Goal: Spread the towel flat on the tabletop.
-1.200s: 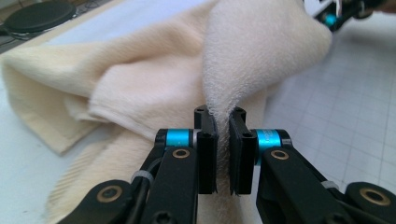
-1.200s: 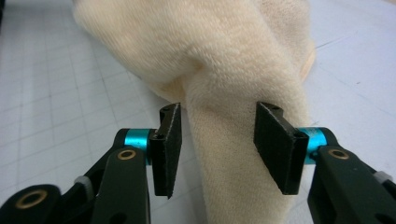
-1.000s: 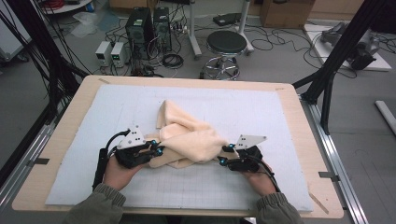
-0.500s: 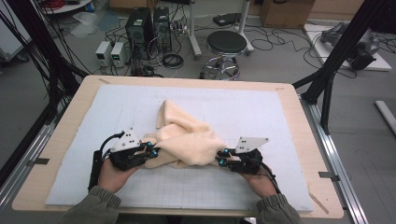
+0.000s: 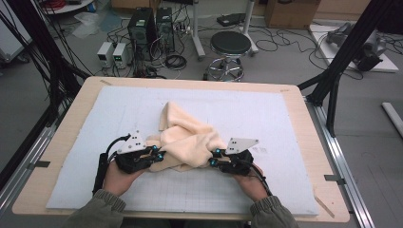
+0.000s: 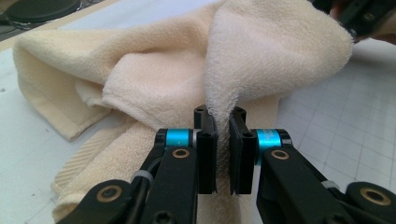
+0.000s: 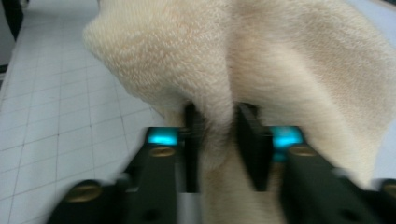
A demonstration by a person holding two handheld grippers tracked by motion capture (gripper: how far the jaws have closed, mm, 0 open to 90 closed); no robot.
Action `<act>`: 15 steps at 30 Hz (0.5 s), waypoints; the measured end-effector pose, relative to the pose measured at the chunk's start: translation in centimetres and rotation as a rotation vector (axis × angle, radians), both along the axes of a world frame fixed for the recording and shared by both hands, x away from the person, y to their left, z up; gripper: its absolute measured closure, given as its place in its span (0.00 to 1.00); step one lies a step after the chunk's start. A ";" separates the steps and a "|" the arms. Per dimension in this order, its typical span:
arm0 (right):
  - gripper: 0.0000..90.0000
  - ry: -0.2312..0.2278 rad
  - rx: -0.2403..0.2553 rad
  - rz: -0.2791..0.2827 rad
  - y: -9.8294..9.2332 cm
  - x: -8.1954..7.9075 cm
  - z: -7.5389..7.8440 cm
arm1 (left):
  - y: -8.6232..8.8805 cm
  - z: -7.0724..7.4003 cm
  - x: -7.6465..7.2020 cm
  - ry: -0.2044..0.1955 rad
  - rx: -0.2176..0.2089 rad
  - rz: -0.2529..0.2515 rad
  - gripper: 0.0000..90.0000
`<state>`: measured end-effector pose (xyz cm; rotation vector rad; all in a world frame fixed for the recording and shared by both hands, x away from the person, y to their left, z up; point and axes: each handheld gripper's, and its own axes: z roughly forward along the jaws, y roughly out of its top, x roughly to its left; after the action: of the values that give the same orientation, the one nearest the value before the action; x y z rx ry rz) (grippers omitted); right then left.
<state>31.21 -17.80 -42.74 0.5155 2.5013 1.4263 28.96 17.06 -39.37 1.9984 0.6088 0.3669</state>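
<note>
Two grips on crumpled cream terry towel (image 5: 187,140), mid white mat (image 5: 285,123): your left gripper (image 6: 223,156) pinches fold; right gripper (image 7: 223,149) just closed, seemingly clamped. Ready to lift.

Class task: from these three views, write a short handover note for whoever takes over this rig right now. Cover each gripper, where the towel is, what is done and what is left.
Left gripper: shut on a fold of the cream towel, at the towel's left edge in the high view.
Right gripper: jaws have just been closing; a towel fold sits between them and looks pinched, at the towel's right edge.
Towel: bunched in a heap at the near middle of the white gridded mat, not spread out.
Done: both edges gripped.
Left: probably lift and pull the two grips apart to open the towel, then lay or fold it flat.
</note>
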 end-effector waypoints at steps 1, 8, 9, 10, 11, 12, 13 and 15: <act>0.91 -0.003 0.005 0.007 -0.1 0.0 0.2 | 0.1 0.1 -0.1 -0.003 -0.004 0.000 0.92; 0.93 -0.013 0.055 0.050 -1.6 -1.5 2.9 | 0.2 2.4 -1.5 -0.043 -0.017 -0.018 0.92; 0.93 -0.020 0.065 0.051 -1.9 -1.9 3.5 | 0.2 2.8 -1.8 -0.053 -0.018 -0.026 0.92; 0.93 -0.031 0.066 0.054 -2.3 -2.3 4.2 | 0.2 3.3 -2.1 -0.064 -0.019 -0.031 0.93; 0.93 -0.040 0.067 0.054 -2.6 -2.8 4.8 | 0.2 3.9 -2.5 -0.074 -0.021 -0.033 0.93; 0.93 -0.050 0.063 0.055 -2.9 -3.2 5.4 | 0.1 4.4 -2.8 -0.084 -0.023 -0.038 0.93; 0.93 -0.063 0.064 0.058 -3.3 -3.7 6.0 | 0.1 4.8 -3.1 -0.094 -0.020 -0.043 0.93; 0.93 -0.077 0.077 0.066 -3.8 -4.6 7.2 | 0.0 6.2 -3.9 -0.123 -0.021 -0.059 0.93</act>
<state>26.63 -21.58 -35.52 0.3873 2.4321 1.5411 25.03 17.06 -33.22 1.9533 0.4743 0.4419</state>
